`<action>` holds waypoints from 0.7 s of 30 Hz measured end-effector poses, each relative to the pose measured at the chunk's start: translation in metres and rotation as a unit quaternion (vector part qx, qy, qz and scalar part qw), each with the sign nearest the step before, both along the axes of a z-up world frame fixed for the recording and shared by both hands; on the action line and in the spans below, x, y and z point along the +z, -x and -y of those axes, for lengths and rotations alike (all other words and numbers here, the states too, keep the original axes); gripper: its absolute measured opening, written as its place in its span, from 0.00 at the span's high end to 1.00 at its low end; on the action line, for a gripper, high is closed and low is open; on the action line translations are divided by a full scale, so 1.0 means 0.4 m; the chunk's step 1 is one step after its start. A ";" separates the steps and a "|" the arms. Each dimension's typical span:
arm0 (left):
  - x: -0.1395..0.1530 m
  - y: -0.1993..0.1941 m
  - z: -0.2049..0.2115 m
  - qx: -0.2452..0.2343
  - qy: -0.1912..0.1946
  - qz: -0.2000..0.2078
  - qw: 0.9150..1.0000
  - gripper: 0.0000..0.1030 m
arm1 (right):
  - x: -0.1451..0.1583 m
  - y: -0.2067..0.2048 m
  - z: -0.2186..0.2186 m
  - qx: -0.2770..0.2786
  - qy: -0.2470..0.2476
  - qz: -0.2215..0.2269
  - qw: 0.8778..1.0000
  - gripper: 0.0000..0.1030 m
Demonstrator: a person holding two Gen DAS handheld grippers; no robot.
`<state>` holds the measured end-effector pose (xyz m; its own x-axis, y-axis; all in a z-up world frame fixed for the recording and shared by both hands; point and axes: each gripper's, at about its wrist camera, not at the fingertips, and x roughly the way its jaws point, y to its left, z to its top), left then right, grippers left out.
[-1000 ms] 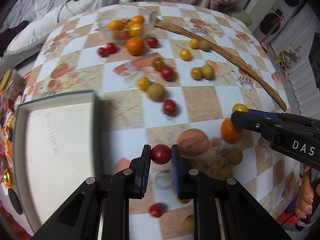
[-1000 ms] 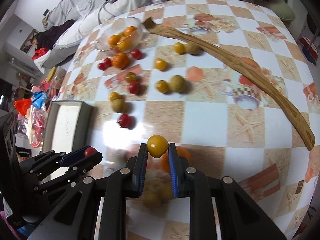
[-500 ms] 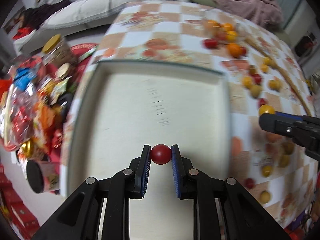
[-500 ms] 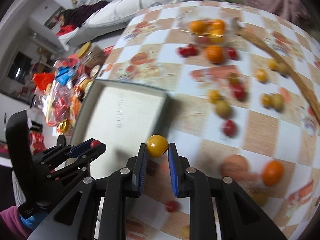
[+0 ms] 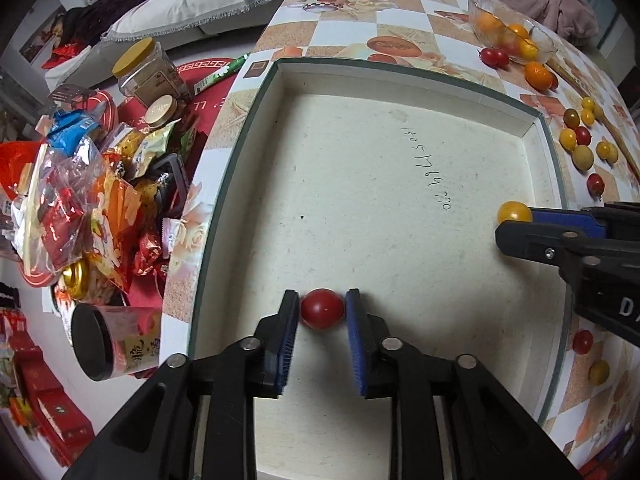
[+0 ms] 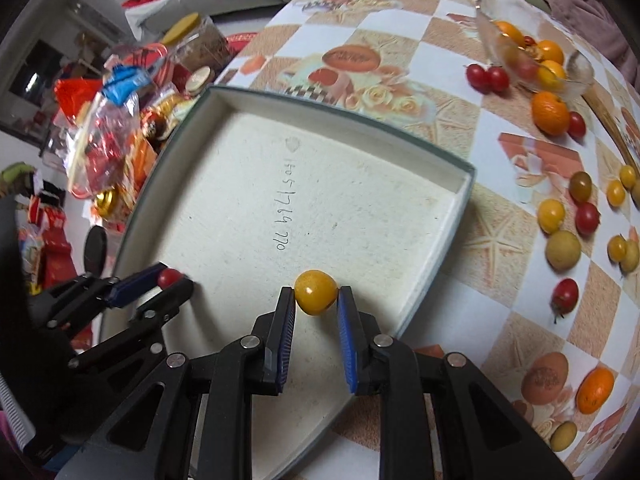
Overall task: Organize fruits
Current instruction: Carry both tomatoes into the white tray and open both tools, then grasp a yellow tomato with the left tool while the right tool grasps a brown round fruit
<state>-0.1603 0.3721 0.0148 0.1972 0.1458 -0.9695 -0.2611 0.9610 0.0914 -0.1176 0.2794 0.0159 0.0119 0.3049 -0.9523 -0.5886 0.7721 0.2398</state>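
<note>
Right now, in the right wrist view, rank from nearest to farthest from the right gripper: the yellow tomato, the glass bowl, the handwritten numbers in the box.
1. yellow tomato, between the right gripper pads.
2. handwritten numbers, on the box floor just beyond.
3. glass bowl, far top right on the table.

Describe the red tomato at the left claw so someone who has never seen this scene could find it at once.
Start at the big shallow cream-lined box on the checkered table. Over its floor, near the front, the left claw has just been opening, pads clear of the red tomato between them. It is the only red fruit over the box; the other is the yellow tomato.
</note>
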 end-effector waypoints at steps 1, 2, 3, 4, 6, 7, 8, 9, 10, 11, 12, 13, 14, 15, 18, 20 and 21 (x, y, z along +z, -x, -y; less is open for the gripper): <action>0.001 0.001 -0.001 0.000 -0.003 0.000 1.000 0.33 | -0.004 0.002 -0.006 0.004 0.006 0.002 1.000 0.77; 0.004 0.005 -0.002 0.004 -0.013 0.006 1.000 0.10 | -0.013 0.004 -0.014 0.009 0.013 0.000 1.000 0.77; 0.013 0.011 0.000 0.004 -0.022 0.017 1.000 0.09 | -0.017 0.005 -0.016 0.011 0.016 -0.003 1.000 0.76; 0.018 0.015 0.003 0.000 -0.025 0.022 0.999 0.09 | -0.022 0.004 -0.017 0.010 0.018 -0.006 1.000 0.75; 0.009 0.017 0.002 -0.005 -0.026 0.013 1.000 0.09 | -0.020 0.003 -0.017 0.010 0.008 -0.005 1.000 0.59; 0.002 0.018 -0.001 -0.005 -0.022 0.007 1.000 0.09 | -0.018 0.002 -0.015 0.009 0.001 -0.007 1.000 0.50; -0.003 0.019 -0.004 -0.004 -0.018 0.002 1.000 0.09 | -0.016 0.000 -0.015 0.006 0.004 -0.005 1.000 0.36; -0.005 0.021 -0.006 -0.004 -0.013 0.000 1.000 0.09 | -0.011 0.001 -0.017 0.004 -0.002 -0.003 1.000 0.35; -0.004 0.023 -0.007 -0.003 -0.013 0.000 1.000 0.09 | 0.000 0.000 -0.016 0.000 -0.012 -0.001 1.000 0.34; 0.000 0.026 -0.007 -0.003 -0.013 0.001 1.000 0.09 | 0.017 -0.002 -0.009 -0.006 -0.026 0.005 1.000 0.29; 0.003 0.026 -0.002 -0.003 -0.014 0.001 1.000 0.09 | 0.032 -0.004 -0.003 -0.010 -0.035 0.010 0.999 0.22; 0.007 0.027 0.001 -0.005 -0.015 0.001 1.000 0.09 | 0.049 -0.004 0.008 -0.016 -0.046 0.018 0.999 0.21; 0.010 0.026 0.004 -0.008 -0.015 0.001 1.000 0.09 | 0.069 -0.006 0.022 -0.024 -0.054 0.028 0.998 0.21; 0.016 0.025 0.011 -0.012 -0.016 0.003 1.000 0.09 | 0.082 -0.007 0.033 -0.030 -0.058 0.033 0.997 0.21; 0.037 0.019 0.041 -0.030 -0.015 0.011 0.999 0.09 | 0.110 -0.010 0.077 -0.056 -0.057 0.047 0.996 0.21; 0.051 0.012 0.066 -0.045 -0.013 0.017 0.999 0.09 | 0.121 -0.012 0.126 -0.078 -0.052 0.052 0.994 0.21; 0.059 0.008 0.082 -0.053 -0.012 0.021 0.998 0.09 | 0.126 -0.010 0.145 -0.087 -0.048 0.055 0.994 0.21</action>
<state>-0.1635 0.3393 0.0382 0.2538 0.1442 -0.9564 -0.1618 0.9812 0.1050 -0.1135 0.2212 0.0661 0.1740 0.3788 -0.9090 -0.4746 0.8410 0.2596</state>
